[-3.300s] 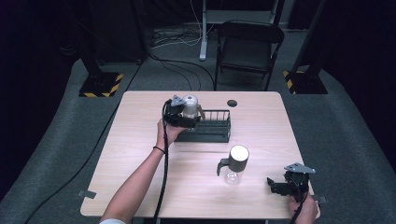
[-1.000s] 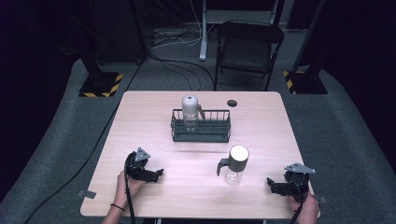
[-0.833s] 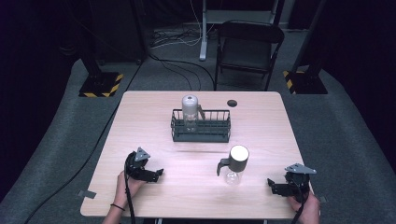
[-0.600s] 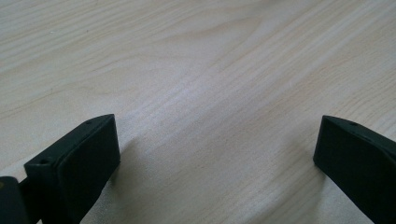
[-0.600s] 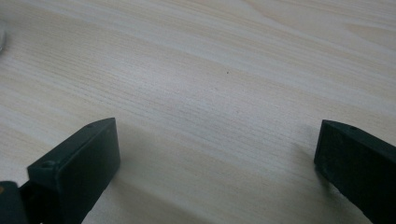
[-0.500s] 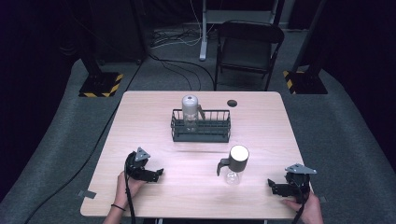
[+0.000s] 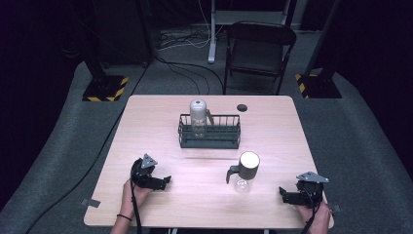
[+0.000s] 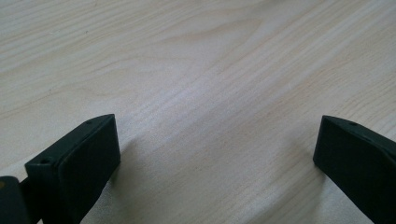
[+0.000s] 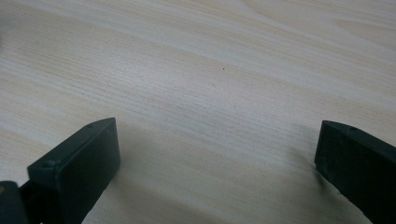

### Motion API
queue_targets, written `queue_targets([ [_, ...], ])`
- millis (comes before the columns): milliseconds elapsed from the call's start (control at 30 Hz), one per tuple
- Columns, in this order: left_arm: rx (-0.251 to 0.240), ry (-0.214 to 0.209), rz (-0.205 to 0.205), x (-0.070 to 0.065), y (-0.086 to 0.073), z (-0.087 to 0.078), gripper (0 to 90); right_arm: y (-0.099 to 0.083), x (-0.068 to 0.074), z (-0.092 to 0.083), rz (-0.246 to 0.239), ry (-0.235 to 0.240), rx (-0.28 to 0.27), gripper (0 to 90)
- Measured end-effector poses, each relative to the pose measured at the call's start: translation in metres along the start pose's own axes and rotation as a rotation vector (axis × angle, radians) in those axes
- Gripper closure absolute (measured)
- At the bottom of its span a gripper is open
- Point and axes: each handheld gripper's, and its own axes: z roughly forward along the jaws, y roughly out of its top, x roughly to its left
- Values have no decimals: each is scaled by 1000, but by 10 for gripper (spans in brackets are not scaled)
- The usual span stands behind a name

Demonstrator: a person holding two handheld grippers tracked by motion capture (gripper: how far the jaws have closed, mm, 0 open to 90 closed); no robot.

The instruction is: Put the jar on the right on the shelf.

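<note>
A clear bottle with a grey cap [image 7: 197, 116] stands upright in the left end of a dark wire rack [image 7: 210, 138] at the table's middle back. A second clear bottle with a white top and dark handle [image 7: 244, 171] stands on the table in front of the rack. My left gripper [image 7: 167, 180] rests on the table near the front left, held by a hand, open with nothing between its jaws [image 8: 215, 154]. My right gripper [image 7: 282, 193] rests at the front right corner, also open and empty [image 9: 217, 154].
A small dark round cap [image 7: 241, 107] lies behind the rack near the far edge. The wooden table [image 7: 146, 126] stands on grey carpet. A folding chair [image 7: 259, 48] stands beyond the far edge, with stand bases and cables at the back.
The left gripper, which was up at the bottle in the rack 3.3 s ago, has come back to the table's front left. Over the last second nothing has visibly moved.
</note>
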Motion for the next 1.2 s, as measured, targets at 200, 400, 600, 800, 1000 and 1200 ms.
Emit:
queue_targets([
  [200, 1, 1, 1, 0, 0, 0, 2, 2, 6, -7, 20, 21, -43, 0],
  [400, -1, 4, -2, 0, 0, 0, 3, 8, 21, -14, -7, 44, -77, 0],
  [600, 0, 3, -2, 0, 0, 0, 3, 13, 34, -17, -30, 61, -97, 0],
  [800, -1, 3, -2, 0, 0, 0, 3, 15, 41, -17, -33, 82, -101, 0],
  [1000, -1, 3, -3, -1, 0, 0, 3, 17, 47, -18, -42, 101, -97, 0],
  [1200, -1, 3, -2, -1, 0, 0, 3, 19, 56, -21, -54, 103, -111, 0],
])
